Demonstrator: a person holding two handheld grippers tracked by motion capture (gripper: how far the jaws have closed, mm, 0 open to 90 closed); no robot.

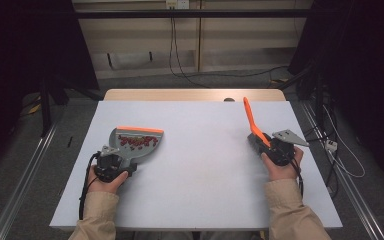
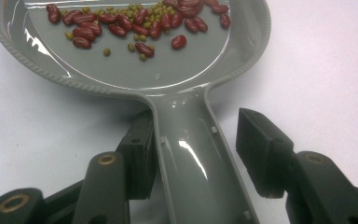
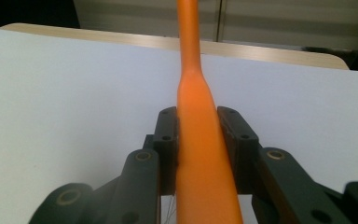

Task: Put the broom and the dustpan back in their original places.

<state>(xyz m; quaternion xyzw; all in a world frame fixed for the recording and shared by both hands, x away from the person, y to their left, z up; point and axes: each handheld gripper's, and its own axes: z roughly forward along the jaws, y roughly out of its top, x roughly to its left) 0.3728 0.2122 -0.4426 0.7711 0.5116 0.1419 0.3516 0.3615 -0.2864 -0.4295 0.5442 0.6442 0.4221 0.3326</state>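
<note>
The dustpan (image 2: 168, 79) is glossy grey with an orange front edge; in it lie dark red beans (image 2: 121, 23) and small olive-green ones. The brush handle (image 3: 200, 140) is plain bright orange. Both claws are black, the bench (image 1: 205, 165) pale bluish-white

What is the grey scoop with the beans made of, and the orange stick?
The grey dustpan looks like glossy moulded plastic: bright glints run along its pan and handle, and the rim has a moulded ribbed edge. The orange handle seems smooth plastic too, with a softer, satin sheen, though rubber coating can't be ruled out.
</note>
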